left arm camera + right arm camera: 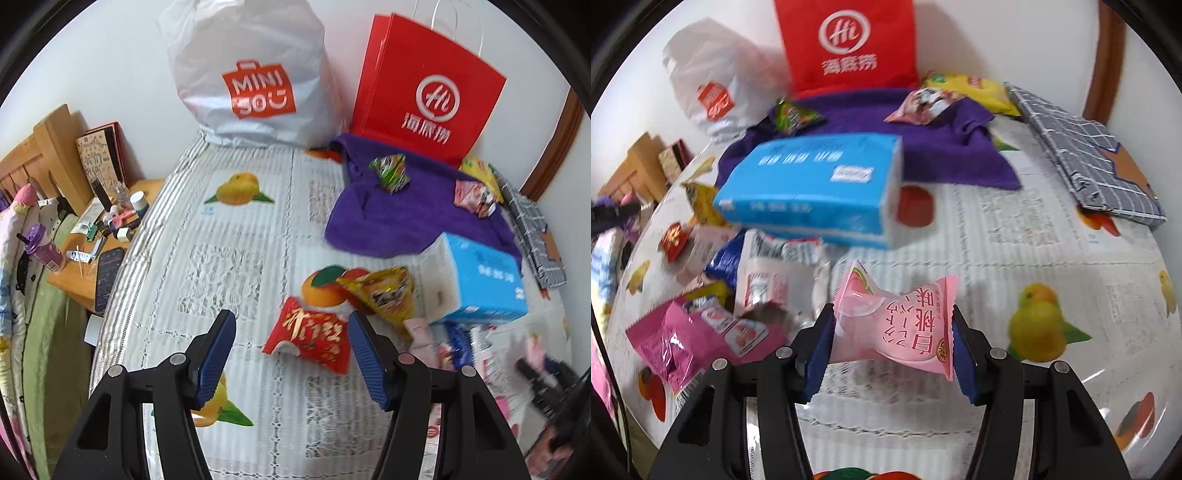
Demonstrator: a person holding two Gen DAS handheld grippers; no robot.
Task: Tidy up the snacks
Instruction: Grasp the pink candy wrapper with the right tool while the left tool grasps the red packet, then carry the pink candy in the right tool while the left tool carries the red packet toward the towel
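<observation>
While the right tongs clench a pale pink peach-flavour snack packet between both pads, lifted clear of the fruit-printed tablecloth on the counter, the left tongs hang released, jaws wide apart, above a red snack packet with gold lettering that lies flat on the cloth. A yellow snack packet rests just beyond the red one, touching a blue tissue pack. Further back, a purple towel carries a green snack packet and a pink-and-white snack packet. Against the wall stand a white shopping bag and a red paper bag. Left of the held packet lies a heap of assorted wrappers, including a magenta pouch.
</observation>
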